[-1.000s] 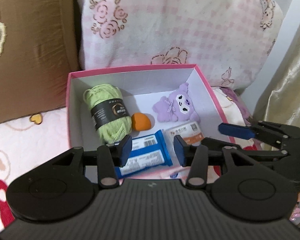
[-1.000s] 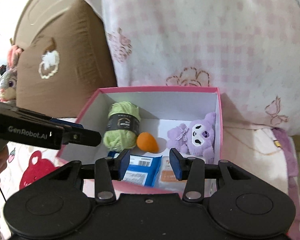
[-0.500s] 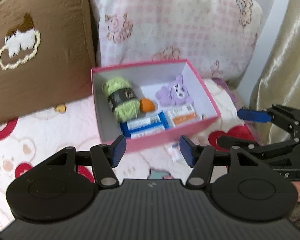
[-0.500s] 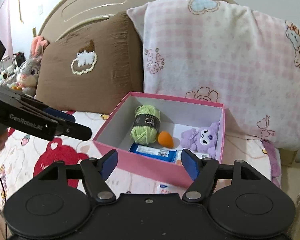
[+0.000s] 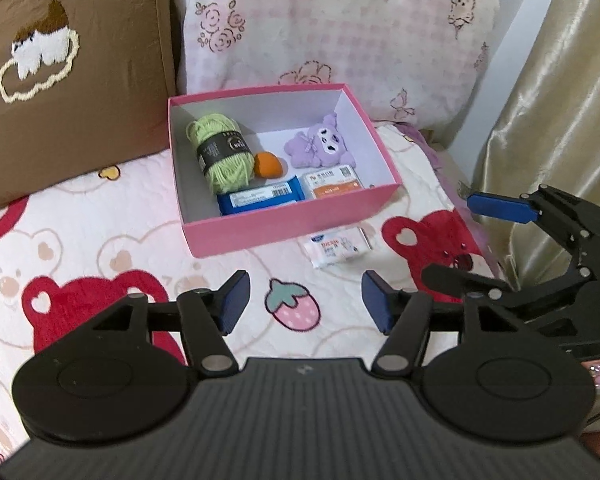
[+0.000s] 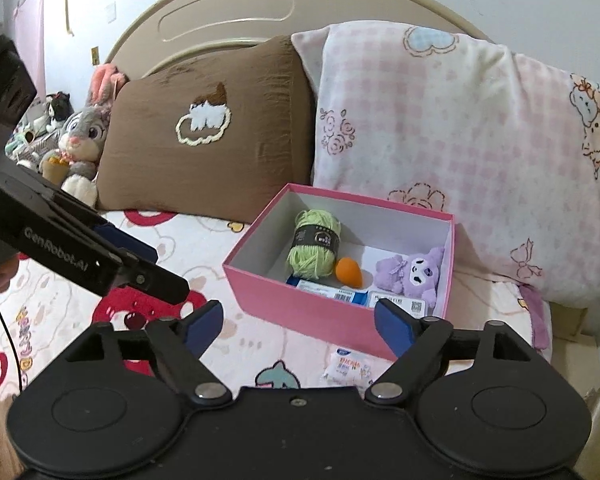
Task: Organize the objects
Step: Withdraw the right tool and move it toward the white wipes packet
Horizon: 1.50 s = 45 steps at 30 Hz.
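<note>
A pink box (image 5: 300, 222) (image 6: 308, 314) sits on the bed blanket. Inside lie a green yarn ball (image 5: 219, 152) (image 6: 314, 248), an orange egg-shaped piece (image 5: 267, 165) (image 6: 349, 272), a purple plush (image 5: 320, 146) (image 6: 414, 272), a blue packet (image 5: 260, 198) (image 6: 326, 290) and an orange-and-white packet (image 5: 332, 182). A small white sachet (image 5: 337, 247) (image 6: 348, 368) lies on the blanket in front of the box. My left gripper (image 5: 304, 306) and right gripper (image 6: 298, 326) hover short of the box, jaws opening, nothing between them.
A brown pillow (image 5: 68, 80) (image 6: 208, 136) and a pink checked pillow (image 5: 332, 28) (image 6: 460, 152) lean behind the box. A gold curtain (image 5: 556, 100) hangs at the right. Plush toys (image 6: 82, 140) sit by the headboard (image 6: 228, 16). A hand shows at the left edge.
Both grippers have drawn back and up from the box, and their jaws have spread wider. The white sachet in front of the box has come into view.
</note>
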Motion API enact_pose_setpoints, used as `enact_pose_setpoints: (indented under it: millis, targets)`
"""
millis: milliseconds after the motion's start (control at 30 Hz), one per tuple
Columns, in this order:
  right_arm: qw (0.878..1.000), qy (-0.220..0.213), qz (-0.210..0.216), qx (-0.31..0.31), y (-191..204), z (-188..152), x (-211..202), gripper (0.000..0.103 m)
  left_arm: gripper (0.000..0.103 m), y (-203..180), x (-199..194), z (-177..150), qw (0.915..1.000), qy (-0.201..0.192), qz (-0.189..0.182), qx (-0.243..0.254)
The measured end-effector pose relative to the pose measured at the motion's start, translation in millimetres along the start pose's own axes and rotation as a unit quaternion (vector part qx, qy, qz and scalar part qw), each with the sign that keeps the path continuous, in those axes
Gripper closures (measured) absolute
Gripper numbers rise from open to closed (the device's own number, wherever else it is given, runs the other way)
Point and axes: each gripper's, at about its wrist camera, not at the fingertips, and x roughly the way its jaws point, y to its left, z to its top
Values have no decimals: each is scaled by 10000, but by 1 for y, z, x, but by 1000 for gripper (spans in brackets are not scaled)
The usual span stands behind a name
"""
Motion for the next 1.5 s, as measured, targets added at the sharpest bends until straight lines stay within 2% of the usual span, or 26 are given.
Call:
enact_pose_setpoints:
  millis: [133, 233, 400, 600, 767, 967, 1100, 1167, 1267, 1367, 1500]
  targets:
    - [9997, 131, -95, -171, 9, -16, 1, 10, 36, 2, 8, -14, 10000, 13, -28, -66]
    - [9991, 301, -173, -246, 13, -26, 7, 10, 36, 5, 21, -24, 9998, 160, 39, -114]
    - [9988, 429, -153, -168, 12, -36, 12, 10, 35, 13, 34, -39, 9992, 272, -75, -267]
    - [9984, 509, -108, -229, 12, -52, 18, 10, 34, 16, 43, -47, 9998, 129, -47, -133]
    - [9970, 733, -150, -190, 9, -67, 34, 10, 34, 24, 56, -55, 9995, 188, -26, -252]
    - [9970, 765, -115, -50, 0, -81, 48, 10, 34, 23, 75, -61, 9998, 84, -37, -192]
    - [9975, 689, -120, -70, -7, -92, 61, 10, 35, 25, 97, -60, 9990, 140, -86, -406]
    - [9982, 590, -99, -85, -13, -98, 70, 10, 35, 24, 107, -59, 9985, -7, -124, -528]
    - [9985, 502, -227, 8, -23, -111, 83, 10, 35, 18, 118, -62, 9971, -614, -42, -458]
    - [9981, 590, -169, 14, -32, -120, 95, 10, 35, 15, 136, -66, 9970, -689, -107, -335]
    - [9978, 476, -464, -62, -41, -126, 106, 10, 35, 17, 162, -69, 9964, -692, -250, -428]
